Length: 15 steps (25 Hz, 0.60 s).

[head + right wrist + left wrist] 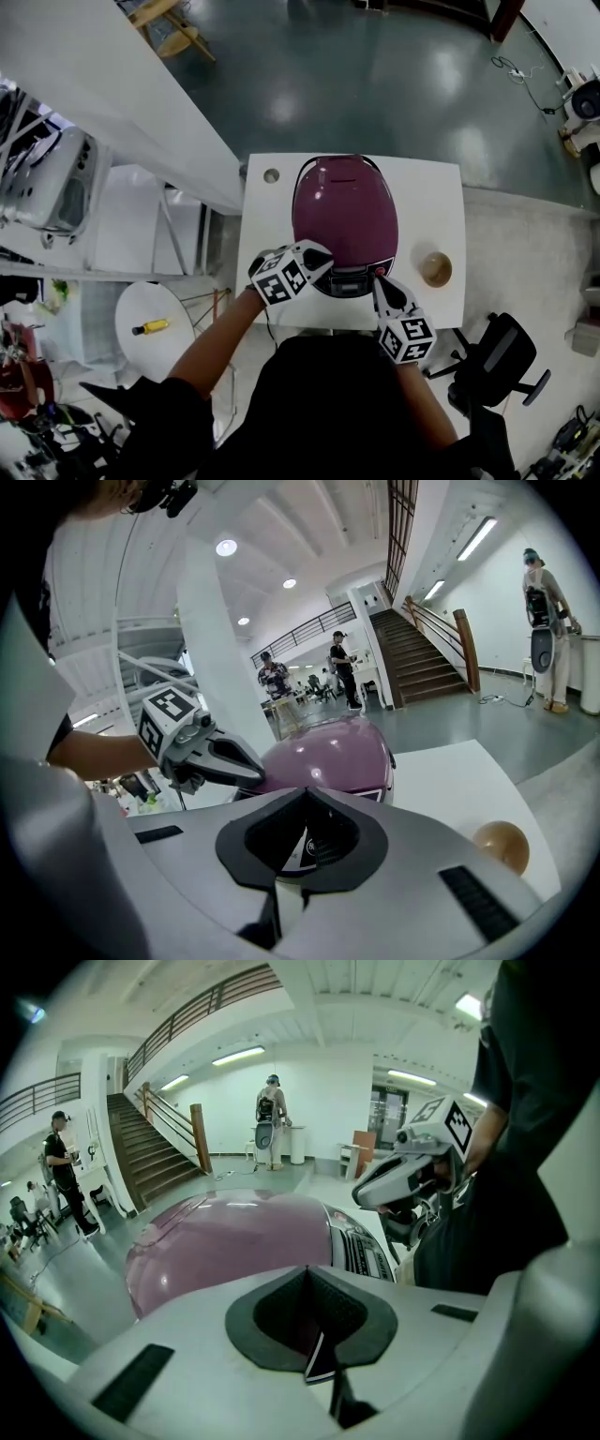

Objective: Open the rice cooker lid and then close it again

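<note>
While the purple rice cooker [344, 225] is sitting mid-surface [441, 197] with its lid [337, 187] down, the person is holding both tools at its front. The left tool [323, 264] is resting clenched and empty at the lid's front-left edge, the right tool [382, 284] likewise clenched and empty beside the control panel [352, 278]. To me the opening step is only starting: next, a closed tip is probably needing to press the front catch, then lift the lid.
</note>
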Each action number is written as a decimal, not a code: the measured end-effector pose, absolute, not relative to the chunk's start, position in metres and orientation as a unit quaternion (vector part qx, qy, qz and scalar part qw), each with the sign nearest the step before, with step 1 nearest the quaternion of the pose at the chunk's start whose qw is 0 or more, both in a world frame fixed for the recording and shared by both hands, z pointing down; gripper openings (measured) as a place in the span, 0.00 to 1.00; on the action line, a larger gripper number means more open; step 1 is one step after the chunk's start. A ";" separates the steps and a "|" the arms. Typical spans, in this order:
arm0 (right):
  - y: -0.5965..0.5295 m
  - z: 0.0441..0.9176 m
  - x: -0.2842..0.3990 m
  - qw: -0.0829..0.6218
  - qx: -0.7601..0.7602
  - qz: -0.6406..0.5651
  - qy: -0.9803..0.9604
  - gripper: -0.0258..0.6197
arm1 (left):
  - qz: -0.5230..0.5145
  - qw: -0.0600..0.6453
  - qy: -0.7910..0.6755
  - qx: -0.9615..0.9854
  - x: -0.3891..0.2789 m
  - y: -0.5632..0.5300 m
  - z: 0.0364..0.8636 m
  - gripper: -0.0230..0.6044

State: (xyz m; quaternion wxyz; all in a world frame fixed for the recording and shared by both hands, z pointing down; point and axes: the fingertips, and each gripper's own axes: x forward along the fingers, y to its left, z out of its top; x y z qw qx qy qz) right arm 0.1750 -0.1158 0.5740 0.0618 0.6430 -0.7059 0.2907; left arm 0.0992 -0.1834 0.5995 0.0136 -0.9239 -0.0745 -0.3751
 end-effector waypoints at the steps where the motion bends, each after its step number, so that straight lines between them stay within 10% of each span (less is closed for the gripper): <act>1: -0.116 0.575 0.176 0.063 0.643 0.291 -0.706 0.04 | -0.376 0.014 -0.074 -0.924 0.100 -0.183 0.600 0.04; 15: -0.126 0.586 0.169 0.079 0.620 0.299 -0.721 0.04 | -0.396 -0.012 -0.073 -0.915 0.100 -0.184 0.602 0.04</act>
